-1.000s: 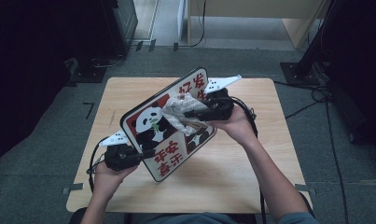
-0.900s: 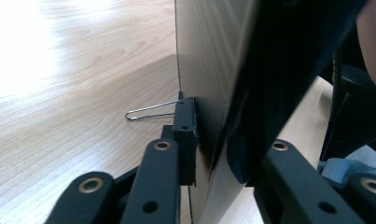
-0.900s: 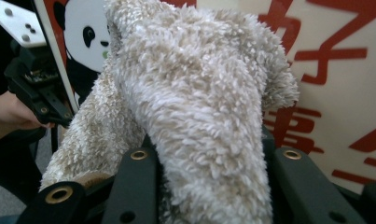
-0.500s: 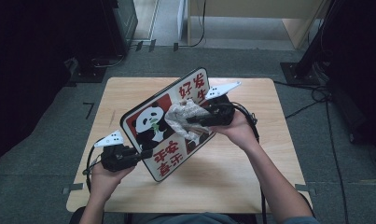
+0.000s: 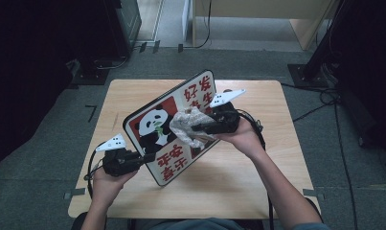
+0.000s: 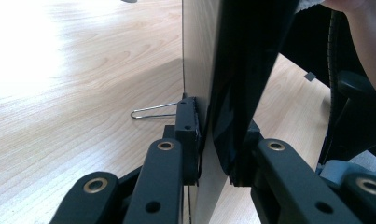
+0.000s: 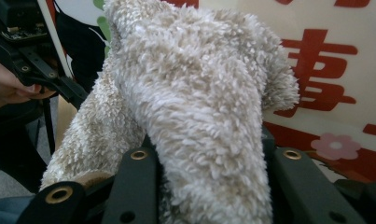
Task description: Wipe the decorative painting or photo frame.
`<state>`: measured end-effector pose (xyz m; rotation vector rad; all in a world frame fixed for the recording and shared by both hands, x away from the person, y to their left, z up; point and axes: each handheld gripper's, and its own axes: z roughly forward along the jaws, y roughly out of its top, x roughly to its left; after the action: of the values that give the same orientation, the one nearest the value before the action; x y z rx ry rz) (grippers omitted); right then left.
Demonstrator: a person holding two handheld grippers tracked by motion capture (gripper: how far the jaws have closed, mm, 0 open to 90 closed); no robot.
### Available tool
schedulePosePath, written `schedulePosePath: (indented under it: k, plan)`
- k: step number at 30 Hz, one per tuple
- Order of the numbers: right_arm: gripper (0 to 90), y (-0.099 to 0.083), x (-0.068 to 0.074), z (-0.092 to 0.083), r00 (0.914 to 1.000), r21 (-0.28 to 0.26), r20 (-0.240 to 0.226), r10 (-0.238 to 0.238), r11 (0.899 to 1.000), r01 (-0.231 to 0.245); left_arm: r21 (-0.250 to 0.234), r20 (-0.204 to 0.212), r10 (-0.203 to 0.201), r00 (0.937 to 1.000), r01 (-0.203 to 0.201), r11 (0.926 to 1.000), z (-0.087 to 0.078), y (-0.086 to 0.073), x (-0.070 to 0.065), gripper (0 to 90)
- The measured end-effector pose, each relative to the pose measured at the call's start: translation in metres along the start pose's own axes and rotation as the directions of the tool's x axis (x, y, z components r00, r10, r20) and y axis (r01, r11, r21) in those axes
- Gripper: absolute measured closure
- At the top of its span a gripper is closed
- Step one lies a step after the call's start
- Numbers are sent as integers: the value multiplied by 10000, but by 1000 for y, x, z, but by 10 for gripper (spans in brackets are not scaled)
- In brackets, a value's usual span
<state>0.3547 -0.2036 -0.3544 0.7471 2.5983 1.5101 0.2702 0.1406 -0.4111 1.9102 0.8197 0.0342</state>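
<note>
Two grippers work one panda board (image 5: 169,127), held tilted above the table (image 5: 257,187). Left gripper (image 6: 213,140) clamps the board's lower edge between its jaws. Right gripper (image 7: 204,154) squeezes a fluffy beige cloth (image 7: 195,93) pressed against the board's printed face.

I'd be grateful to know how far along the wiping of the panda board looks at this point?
Done: the left hand-held gripper clamps the board's edge, holding it tilted off the table. In hand: the right hand-held gripper presses a fluffy cloth against the printed face, mid-board. Left: I can't tell how much has been wiped; putting the board down likely remains.
</note>
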Motion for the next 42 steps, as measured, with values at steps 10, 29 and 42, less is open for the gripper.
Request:
schedulePosePath:
  k: [10, 29, 42]
  plan:
    - [655, -18, 3, 9, 10000, 208, -28, 39, 9998, -38, -50, -36, -32, 10000, 32, 10000, 0, -1, -1, 781]
    - [653, -56, 2, 24, 9999, 855, 30, 108, 9963, -110, -93, -40, 14, 10000, -15, 10000, 0, -2, -3, 775]
    - [652, -79, 2, 32, 9992, 1099, 69, 401, 9931, -406, -117, 88, -22, 10000, 23, 9999, 1, -3, -2, 771]
